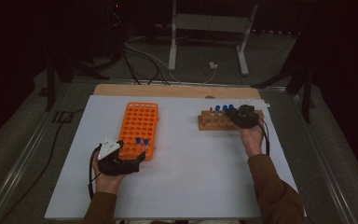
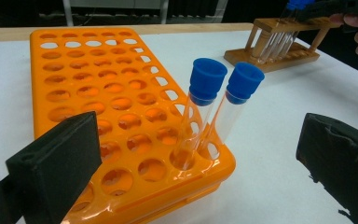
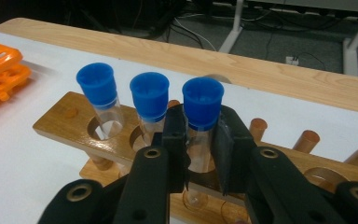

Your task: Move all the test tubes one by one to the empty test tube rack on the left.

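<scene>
Two blue-capped tubes stand tilted in the near corner of the orange rack on the white tabletop. The black jaws stand wide apart either side. A wooden rack sits far off.

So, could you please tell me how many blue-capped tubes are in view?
5: two in the orange rack at and; three in the wooden rack at.

Across my white table I see a wooden strip along its far edge. Beyond it, on the grey floor, cables trail past a white metal stand.
</scene>
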